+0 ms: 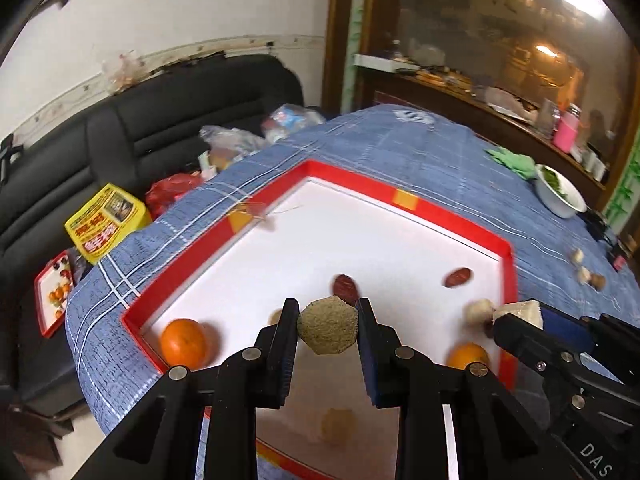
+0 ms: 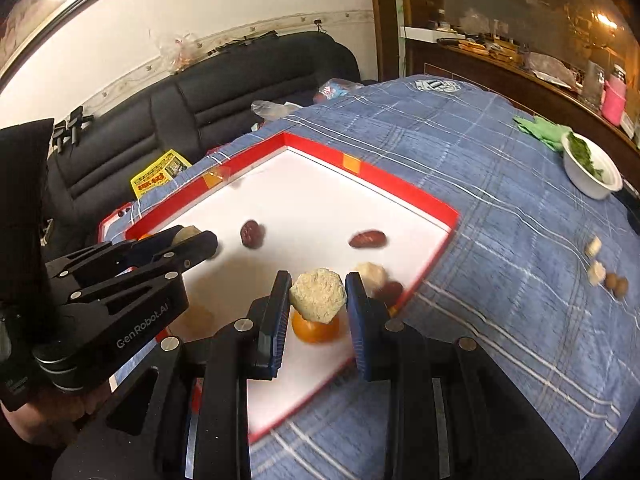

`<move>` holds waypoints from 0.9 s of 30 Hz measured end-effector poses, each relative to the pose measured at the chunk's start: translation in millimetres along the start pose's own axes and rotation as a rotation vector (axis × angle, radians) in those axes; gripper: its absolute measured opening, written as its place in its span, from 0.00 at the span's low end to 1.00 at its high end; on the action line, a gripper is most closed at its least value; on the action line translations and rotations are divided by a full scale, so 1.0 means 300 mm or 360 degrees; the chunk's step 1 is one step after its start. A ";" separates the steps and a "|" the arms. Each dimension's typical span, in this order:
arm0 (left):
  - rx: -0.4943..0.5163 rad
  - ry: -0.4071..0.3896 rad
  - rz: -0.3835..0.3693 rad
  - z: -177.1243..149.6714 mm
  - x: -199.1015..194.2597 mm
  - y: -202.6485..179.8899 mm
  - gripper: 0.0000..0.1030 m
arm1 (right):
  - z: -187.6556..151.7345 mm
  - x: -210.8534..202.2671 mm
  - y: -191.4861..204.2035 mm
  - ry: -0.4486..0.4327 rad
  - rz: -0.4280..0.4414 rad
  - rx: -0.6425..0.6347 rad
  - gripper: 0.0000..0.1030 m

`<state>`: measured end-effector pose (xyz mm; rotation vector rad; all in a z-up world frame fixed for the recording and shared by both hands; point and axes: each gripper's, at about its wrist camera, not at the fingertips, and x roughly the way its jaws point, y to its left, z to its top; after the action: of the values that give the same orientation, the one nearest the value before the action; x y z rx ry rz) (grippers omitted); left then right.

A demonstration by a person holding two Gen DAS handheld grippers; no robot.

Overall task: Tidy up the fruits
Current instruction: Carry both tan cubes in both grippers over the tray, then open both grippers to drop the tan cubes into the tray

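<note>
My left gripper (image 1: 327,306) is shut on a green-brown hexagonal cake (image 1: 328,326), held above the white tray with a red rim (image 1: 360,185). My right gripper (image 2: 318,280) is shut on a pale hexagonal cake (image 2: 318,295) over an orange (image 2: 316,330) near the tray's right rim (image 2: 400,185). In the tray lie two oranges (image 1: 184,342) (image 1: 468,355), two red dates (image 1: 346,288) (image 1: 459,277) and a pale lump (image 1: 478,310). The right gripper (image 1: 520,316) shows at the right of the left wrist view, the left gripper (image 2: 196,242) at the left of the right wrist view.
The tray sits on a blue plaid cloth (image 2: 500,240). Several small pale and brown pieces (image 2: 606,276) lie on the cloth at the right. A white bowl of greens (image 2: 592,172) and a green rag (image 2: 540,128) stand farther back. A black sofa (image 1: 140,132) with bags is behind the table.
</note>
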<state>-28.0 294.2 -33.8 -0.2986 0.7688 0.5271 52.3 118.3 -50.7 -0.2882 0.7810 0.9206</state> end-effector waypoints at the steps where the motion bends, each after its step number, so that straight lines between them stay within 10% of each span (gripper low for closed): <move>1: -0.0006 0.0004 0.0013 0.003 0.008 0.002 0.26 | 0.007 0.009 0.004 0.0002 0.0002 -0.0002 0.26; 27: -0.0159 0.0159 0.0220 0.058 0.158 0.079 0.35 | 0.064 0.203 0.043 0.0149 -0.0009 -0.0038 0.27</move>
<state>-2.6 337.8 -57.9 -0.3682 0.8654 0.6864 73.2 172.9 -79.4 -0.3563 0.8551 0.9167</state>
